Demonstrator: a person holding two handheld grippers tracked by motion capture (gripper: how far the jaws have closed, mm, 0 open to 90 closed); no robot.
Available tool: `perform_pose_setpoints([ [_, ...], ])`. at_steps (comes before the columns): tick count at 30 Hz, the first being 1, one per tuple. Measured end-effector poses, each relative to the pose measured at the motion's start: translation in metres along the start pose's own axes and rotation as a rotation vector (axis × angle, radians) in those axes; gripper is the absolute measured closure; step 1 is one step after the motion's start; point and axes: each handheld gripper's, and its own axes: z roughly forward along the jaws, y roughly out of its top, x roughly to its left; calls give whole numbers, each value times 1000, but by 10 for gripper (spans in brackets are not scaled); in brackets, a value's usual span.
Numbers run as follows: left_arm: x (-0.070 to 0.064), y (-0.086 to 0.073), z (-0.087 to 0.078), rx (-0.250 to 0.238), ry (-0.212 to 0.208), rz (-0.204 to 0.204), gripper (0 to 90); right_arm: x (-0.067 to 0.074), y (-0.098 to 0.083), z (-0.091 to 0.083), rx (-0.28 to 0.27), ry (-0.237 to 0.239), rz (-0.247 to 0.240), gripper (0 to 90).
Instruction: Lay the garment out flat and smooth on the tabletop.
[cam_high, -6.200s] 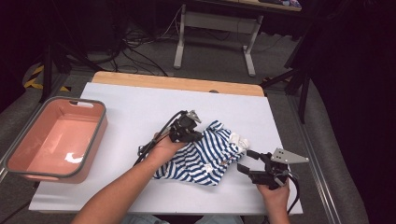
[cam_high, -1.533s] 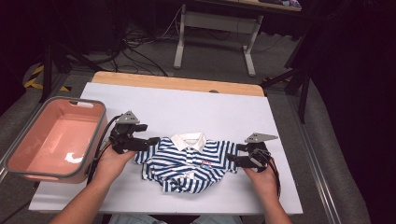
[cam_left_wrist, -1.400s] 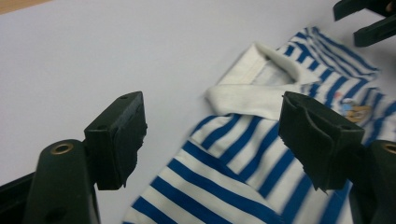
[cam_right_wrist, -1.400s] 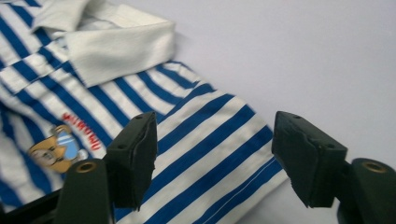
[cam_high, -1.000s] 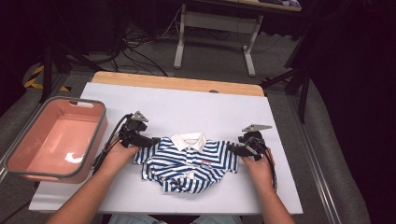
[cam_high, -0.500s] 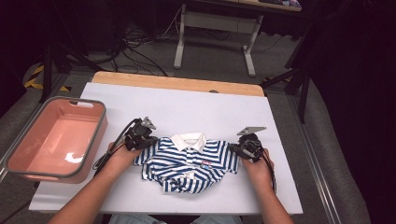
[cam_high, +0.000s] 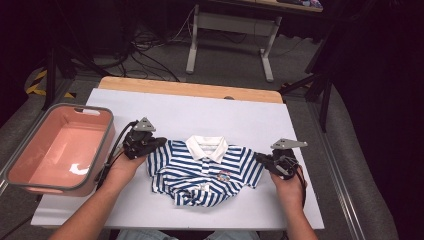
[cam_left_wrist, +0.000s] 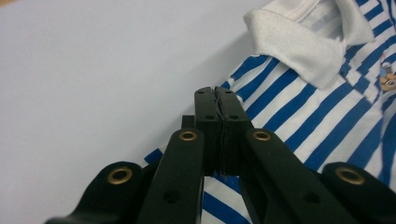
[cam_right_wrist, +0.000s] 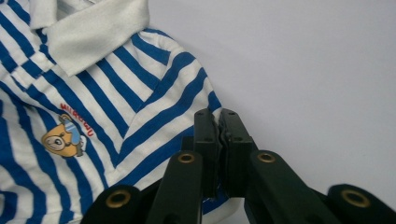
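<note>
A blue-and-white striped polo shirt (cam_high: 205, 170) with a white collar (cam_high: 206, 146) lies face up, its lower part bunched, near the front of the white table (cam_high: 200, 110). My left gripper (cam_high: 159, 142) is at the shirt's left sleeve, jaws shut with the striped sleeve edge pinched between them (cam_left_wrist: 216, 91). My right gripper (cam_high: 260, 157) grips the right sleeve edge in the same way (cam_right_wrist: 218, 114). A small cartoon badge (cam_right_wrist: 65, 137) is on the chest. The shirt (cam_left_wrist: 327, 116) spreads to the right of the left jaws, and the shirt (cam_right_wrist: 93, 107) to the left of the right jaws.
A pink tub with a grey rim (cam_high: 100, 165) stands at the table's left edge, close to my left forearm. Bare white tabletop lies behind the shirt, up to a wooden strip (cam_high: 190, 89) at the far edge. Beyond are a floor with cables and a desk frame (cam_high: 230, 30).
Both hands moved inward to the sleeves and rose slightly. Both pairs of jaws went from open to shut on the sleeve edges. The shirt lies a little more spread.
</note>
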Motion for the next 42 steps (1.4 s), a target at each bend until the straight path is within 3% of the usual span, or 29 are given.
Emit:
perform_pose_setpoints([
  [10,-9,5,-30,-178,-28,19,889,6,3,-29,-153,12,-21,872],
  [18,-16,7,-45,-265,-57,26,889,13,8,-45,-243,30,-48,869],
  [26,-20,14,-58,-322,-72,31,888,14,15,-56,-292,32,-49,868],
  [33,-28,28,-71,-362,-64,70,888,17,25,-70,-337,28,-74,868],
  [42,-19,48,-65,-357,-24,83,888,12,43,-74,-343,10,-88,868],
])
